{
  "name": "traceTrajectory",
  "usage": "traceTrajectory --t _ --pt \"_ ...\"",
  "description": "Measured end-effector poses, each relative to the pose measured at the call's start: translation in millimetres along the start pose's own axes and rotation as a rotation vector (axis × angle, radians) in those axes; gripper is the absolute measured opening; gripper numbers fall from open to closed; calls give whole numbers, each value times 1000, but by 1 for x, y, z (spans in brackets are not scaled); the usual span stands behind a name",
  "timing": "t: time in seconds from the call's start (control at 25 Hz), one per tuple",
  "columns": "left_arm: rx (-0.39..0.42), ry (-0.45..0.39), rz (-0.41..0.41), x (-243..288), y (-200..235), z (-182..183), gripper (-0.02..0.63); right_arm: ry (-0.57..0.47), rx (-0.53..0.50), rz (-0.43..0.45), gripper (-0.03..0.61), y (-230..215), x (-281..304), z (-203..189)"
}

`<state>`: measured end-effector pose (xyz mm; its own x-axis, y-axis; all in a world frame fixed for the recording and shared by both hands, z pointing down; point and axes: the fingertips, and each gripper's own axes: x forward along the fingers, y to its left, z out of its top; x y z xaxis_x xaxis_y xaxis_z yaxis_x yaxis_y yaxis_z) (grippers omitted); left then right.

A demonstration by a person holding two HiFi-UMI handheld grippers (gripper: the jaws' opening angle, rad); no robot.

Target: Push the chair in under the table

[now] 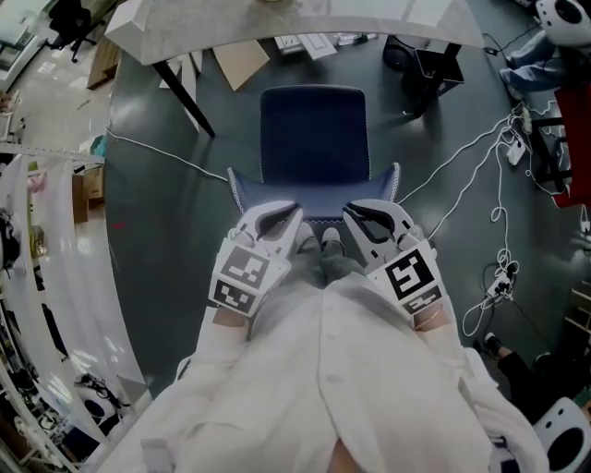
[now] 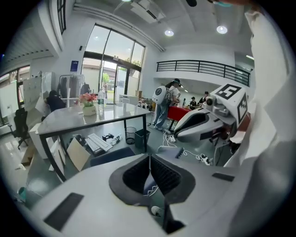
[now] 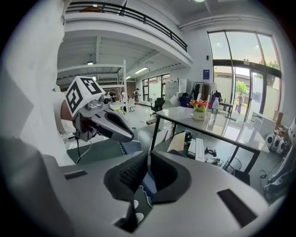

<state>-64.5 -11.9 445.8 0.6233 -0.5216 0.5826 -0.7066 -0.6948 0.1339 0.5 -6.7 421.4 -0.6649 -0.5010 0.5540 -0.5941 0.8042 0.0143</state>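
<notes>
A chair with a dark blue seat point(image 1: 314, 134) stands on the dark floor, its seat facing the pale table point(image 1: 194, 23) at the top of the head view. Its backrest's top edge point(image 1: 319, 205) is nearest me. My left gripper point(image 1: 292, 212) and right gripper point(image 1: 351, 212) hang side by side just over that edge, both shut with nothing between the pads. Whether they touch the backrest I cannot tell. In the left gripper view the shut gripper point(image 2: 149, 159) points over the seat point(image 2: 113, 155) toward the table point(image 2: 88, 119). The right gripper view shows its shut gripper point(image 3: 148, 159) and the table point(image 3: 208, 122).
White cables point(image 1: 494, 185) trail over the floor at the right. Cardboard point(image 1: 238, 63), keyboards point(image 2: 95, 142) and a bin point(image 2: 131, 135) lie under the table. A black table leg point(image 1: 189, 97) slants at the left. Several people point(image 2: 164, 104) stand far off.
</notes>
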Motion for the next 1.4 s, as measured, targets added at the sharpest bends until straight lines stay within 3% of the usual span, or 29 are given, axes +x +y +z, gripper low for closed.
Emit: traceTrajectory --t 0.16,0.4,0.56,0.64,0.72,0.76,0.84,1.04,1.4 --pt "7 17 12 3 3 -4 18 23 -23 16 37 3 5 -6" --pt "115 71 -59 7 -9 -18 18 133 -132 104 37 17 11 -29" --pt "148 108 -72 7 -14 -24 20 198 -209 107 38 17 14 -41" --pt "156 132 -79 6 -15 -28 30 192 -201 98 40 15 16 -39" --pt "161 157 -91 5 -18 -33 90 171 -163 95 59 13 18 -36" --pt "169 169 -91 5 -18 -36 126 167 -146 99 91 13 18 -35" --pt "199 192 -77 4 -17 -41 132 175 -140 109 146 15 18 -36" --pt "248 233 -69 6 -14 -54 175 215 -173 108 153 19 20 -45" --pt "344 307 -52 11 0 -66 184 272 -251 96 153 23 26 -56"
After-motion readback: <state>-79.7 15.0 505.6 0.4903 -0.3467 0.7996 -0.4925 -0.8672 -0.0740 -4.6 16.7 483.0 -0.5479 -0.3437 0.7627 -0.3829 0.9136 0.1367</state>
